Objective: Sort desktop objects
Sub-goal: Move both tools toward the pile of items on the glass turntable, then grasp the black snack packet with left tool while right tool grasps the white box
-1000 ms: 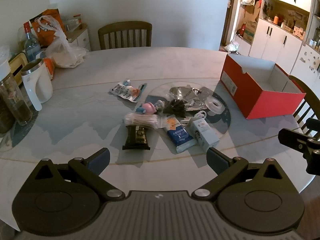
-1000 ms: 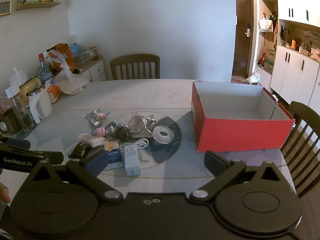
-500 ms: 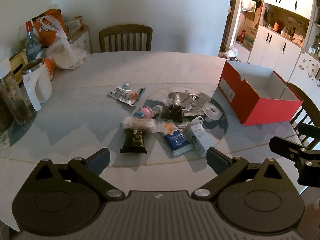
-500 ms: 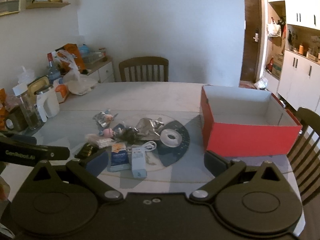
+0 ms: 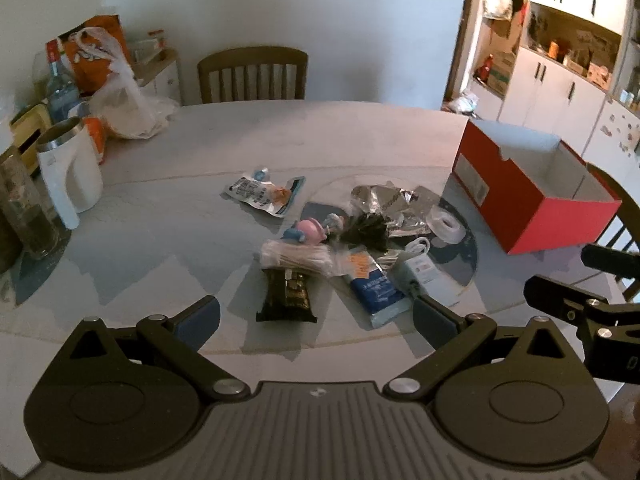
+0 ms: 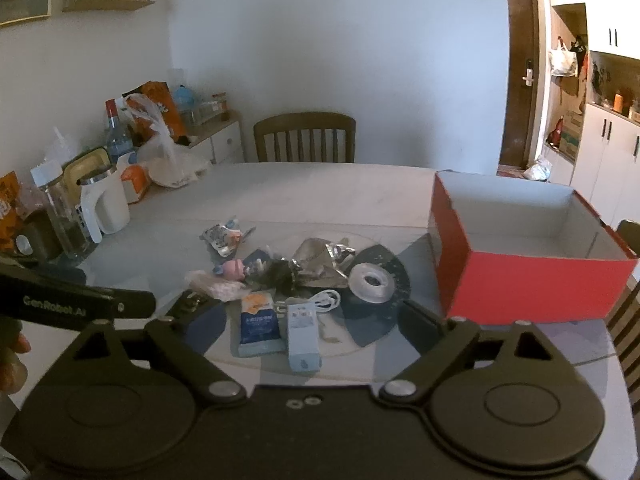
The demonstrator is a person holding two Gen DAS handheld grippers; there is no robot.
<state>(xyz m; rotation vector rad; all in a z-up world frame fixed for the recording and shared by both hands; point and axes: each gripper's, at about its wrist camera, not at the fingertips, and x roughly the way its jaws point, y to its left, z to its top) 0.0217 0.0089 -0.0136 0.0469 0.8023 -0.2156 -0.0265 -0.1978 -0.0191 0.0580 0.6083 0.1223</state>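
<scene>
Now both tongs, left tongs (image 5: 316, 314) and right tongs (image 6: 310, 322), have pulled back a bit from the pile and stay spread wide, holding nothing. Nothing is sorted yet: the tape roll (image 6: 370, 282) and snack packs lie on the counter (image 5: 168, 240) beside the empty red box (image 6: 532, 280).

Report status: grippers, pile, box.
Left gripper and right gripper open, empty, above the table edge. Pile, tape roll included, untouched. Red box empty. Nothing blocking.

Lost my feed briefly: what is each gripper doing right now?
Left gripper: open, holding nothing, above the table.
Right gripper: open, holding nothing, above the table.
</scene>
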